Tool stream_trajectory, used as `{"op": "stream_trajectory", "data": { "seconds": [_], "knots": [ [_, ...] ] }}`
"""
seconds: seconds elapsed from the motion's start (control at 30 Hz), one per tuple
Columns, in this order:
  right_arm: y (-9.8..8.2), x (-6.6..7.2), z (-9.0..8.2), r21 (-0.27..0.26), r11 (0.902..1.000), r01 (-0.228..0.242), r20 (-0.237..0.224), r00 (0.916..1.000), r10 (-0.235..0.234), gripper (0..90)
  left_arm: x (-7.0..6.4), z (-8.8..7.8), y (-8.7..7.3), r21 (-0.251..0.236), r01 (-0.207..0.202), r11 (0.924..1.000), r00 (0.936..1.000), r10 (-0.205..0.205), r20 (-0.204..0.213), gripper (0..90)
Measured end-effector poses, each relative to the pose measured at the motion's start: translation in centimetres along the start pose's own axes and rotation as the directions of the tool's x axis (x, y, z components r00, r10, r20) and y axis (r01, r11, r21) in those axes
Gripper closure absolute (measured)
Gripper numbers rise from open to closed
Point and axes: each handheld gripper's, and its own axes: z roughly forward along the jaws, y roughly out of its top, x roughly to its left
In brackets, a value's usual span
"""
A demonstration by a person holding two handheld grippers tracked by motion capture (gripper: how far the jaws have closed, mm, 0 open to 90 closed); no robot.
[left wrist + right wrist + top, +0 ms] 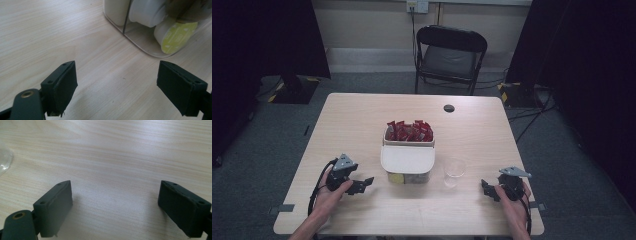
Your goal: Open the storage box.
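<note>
While both grippers rest low in the frame with fingers spread wide and holding nothing, the left gripper and right gripper sit on the table. Mid-frame stands a clear box of red packets. Just right of it, the clear cup looks light, slippery and easy to crack, so hold its sides gently.

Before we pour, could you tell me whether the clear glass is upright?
Upright: the clear drinking glass stands on the wooden table, rim upward.
</note>
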Motion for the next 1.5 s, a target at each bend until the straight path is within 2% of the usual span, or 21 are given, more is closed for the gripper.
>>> {"op": "stream_trajectory", "data": {
  "seconds": [0.2, 0.33, 0.53, 0.63, 0.77, 0.97, 1.07, 1.17, 1.27, 1.33, 1.37, 1.4, 1.5],
  "knots": [
    [0.0, 0.0, 0.0, 0.000, 1.0000, 0.000, 0.000, 1.0000, 0.000, 11.7, -0.7, -0.1, 0.8, -0.021, 0.004, 0.9998, 0.9994, -0.003, 0.035, 16.2],
    [0.0, 0.0, 0.0, 0.000, 1.0000, 0.000, -0.001, 1.0000, 0.000, 11.7, -1.2, 0.2, 1.4, -0.021, -0.009, 0.9997, 0.9979, 0.010, 0.063, 16.2],
    [0.0, 0.0, 0.0, 0.000, 1.0000, 0.001, -0.001, 1.0000, -0.001, 11.7, -2.0, 0.5, 2.1, -0.018, -0.029, 0.9994, 0.9962, 0.030, 0.081, 16.2],
    [0.0, 0.0, 0.0, 0.000, 1.0000, 0.001, -0.001, 1.0000, -0.001, 11.7, -2.3, 0.6, 2.5, -0.026, -0.023, 0.9994, 0.9957, 0.025, 0.089, 16.2],
    [0.0, 0.0, 0.0, 0.000, 1.0000, 0.001, -0.001, 1.0000, -0.001, 11.7, -2.2, 0.5, 2.8, -0.035, -0.024, 0.9991, 0.9948, 0.028, 0.098, 16.2],
    [0.0, 0.0, 0.0, 0.000, 1.0000, 0.001, -0.001, 1.0000, -0.001, 11.7, -2.0, 0.7, 3.3, -0.048, 0.020, 0.9986, 0.9914, -0.014, 0.131, 17.0],
    [0.0, 0.0, 0.0, 0.000, 1.0000, 0.001, -0.002, 1.0000, -0.001, 11.7, -2.1, 0.8, 3.3, -0.037, 0.009, 0.9993, 0.9908, -0.004, 0.135, 17.0],
    [0.0, 0.0, 0.0, 0.000, 1.0000, 0.002, -0.002, 1.0000, -0.002, 11.7, -2.1, 0.7, 3.5, -0.051, 0.028, 0.9983, 0.9904, -0.021, 0.137, 17.0],
    [0.0, 0.0, 0.0, 0.000, 1.0000, 0.002, -0.002, 1.0000, -0.002, 11.7, -2.1, 0.5, 4.2, -0.060, 0.014, 0.9981, 0.9904, -0.006, 0.138, 16.6],
    [0.0, 0.0, 0.0, 0.000, 1.0000, 0.002, -0.002, 1.0000, -0.002, 11.7, -2.1, 0.5, 4.5, -0.061, 0.016, 0.9980, 0.9866, -0.006, 0.163, 15.2],
    [0.0, 0.0, 0.0, 0.000, 1.0000, 0.002, -0.002, 1.0000, -0.002, 11.7, -2.1, 0.4, 4.7, -0.054, 0.007, 0.9985, 0.9870, 0.002, 0.160, 15.2],
    [0.0, 0.0, 0.0, 0.000, 1.0000, 0.002, -0.002, 1.0000, -0.002, 11.7, -2.1, 0.4, 4.7, -0.069, 0.011, 0.9976, 0.9851, 0.001, 0.172, 14.8],
    [0.0, 0.0, 0.0, 0.000, 1.0000, 0.002, -0.002, 1.0000, -0.002, 11.7, -1.9, 0.2, 4.8, -0.070, 0.024, 0.9973, 0.9843, -0.011, 0.176, 14.8]
  ]
}}
